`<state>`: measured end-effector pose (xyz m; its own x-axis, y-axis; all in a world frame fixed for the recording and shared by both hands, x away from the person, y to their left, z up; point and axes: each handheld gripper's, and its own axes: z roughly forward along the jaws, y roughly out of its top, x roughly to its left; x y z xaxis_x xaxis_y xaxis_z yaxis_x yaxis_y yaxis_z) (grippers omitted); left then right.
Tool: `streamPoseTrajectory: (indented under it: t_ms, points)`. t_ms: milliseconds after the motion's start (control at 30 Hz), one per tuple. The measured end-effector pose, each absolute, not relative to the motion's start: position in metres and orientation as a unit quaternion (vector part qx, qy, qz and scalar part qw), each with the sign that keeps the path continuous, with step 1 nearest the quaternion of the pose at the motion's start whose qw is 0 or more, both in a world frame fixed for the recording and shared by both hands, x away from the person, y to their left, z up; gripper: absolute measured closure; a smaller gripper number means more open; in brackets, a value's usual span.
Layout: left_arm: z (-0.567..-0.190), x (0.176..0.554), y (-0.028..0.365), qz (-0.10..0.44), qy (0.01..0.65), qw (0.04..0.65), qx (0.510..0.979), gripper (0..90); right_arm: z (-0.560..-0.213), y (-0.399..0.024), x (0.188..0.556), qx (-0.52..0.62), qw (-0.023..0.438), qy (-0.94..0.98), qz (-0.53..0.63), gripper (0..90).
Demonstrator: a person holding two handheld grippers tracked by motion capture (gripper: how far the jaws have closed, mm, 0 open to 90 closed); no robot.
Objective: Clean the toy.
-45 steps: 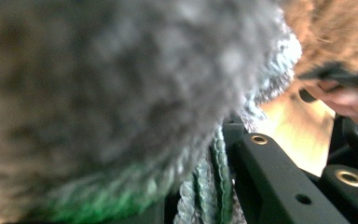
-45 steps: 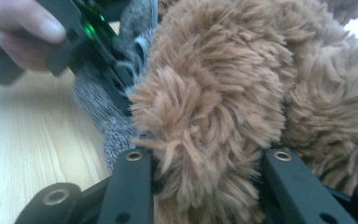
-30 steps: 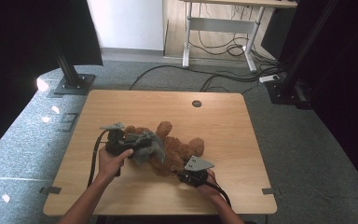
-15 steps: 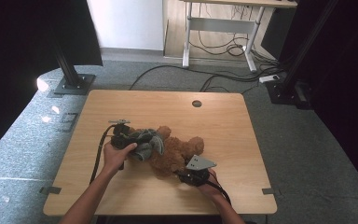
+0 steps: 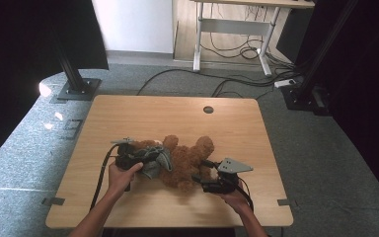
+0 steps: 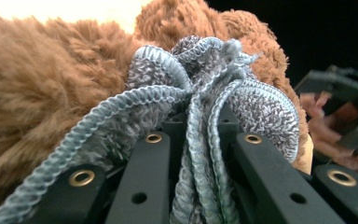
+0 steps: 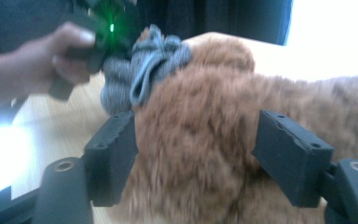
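A brown teddy bear [image 5: 185, 160] lies on its back on the wooden table [image 5: 143, 116] between the two tongs, its long axis running roughly from one to the other, head end toward the left gripper [image 5: 145, 157] and a leg toward the right gripper [image 5: 203, 171]. The left gripper's jaws are pressed tight on a bunched fold of the grey-blue knitted garment [image 6: 200, 93] at the bear's head end. The right gripper's jaws have just been opening and stand spread on either side of the furry leg, apparently no longer pressing it, though that view is blurred.
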<state>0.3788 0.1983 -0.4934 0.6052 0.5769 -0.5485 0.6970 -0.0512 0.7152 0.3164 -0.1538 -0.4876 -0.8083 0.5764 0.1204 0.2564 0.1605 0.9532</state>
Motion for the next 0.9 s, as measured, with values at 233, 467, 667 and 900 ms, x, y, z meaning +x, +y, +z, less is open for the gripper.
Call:
streamPoseTrajectory:
  t_ms: [233,467,667,900]
  points:
    - [-0.495,0.370,0.199,-0.053,0.441,0.533,0.721,79.9,-0.473,-0.101,0.344,0.299,0.127,0.779,0.536,24.1]
    - [-0.501,0.369,0.199,-0.066,0.438,0.534,0.720,79.7,-0.491,-0.089,0.356,0.322,0.145,0.793,0.497,30.3]
    - [-0.500,0.370,0.199,-0.070,0.439,0.535,0.718,79.5,-0.496,-0.092,0.353,0.307,0.153,0.797,0.496,52.0]
    - [-0.481,0.369,0.203,-0.093,0.420,0.557,0.710,77.6,-0.504,-0.098,0.349,0.305,0.119,0.785,0.525,65.8]
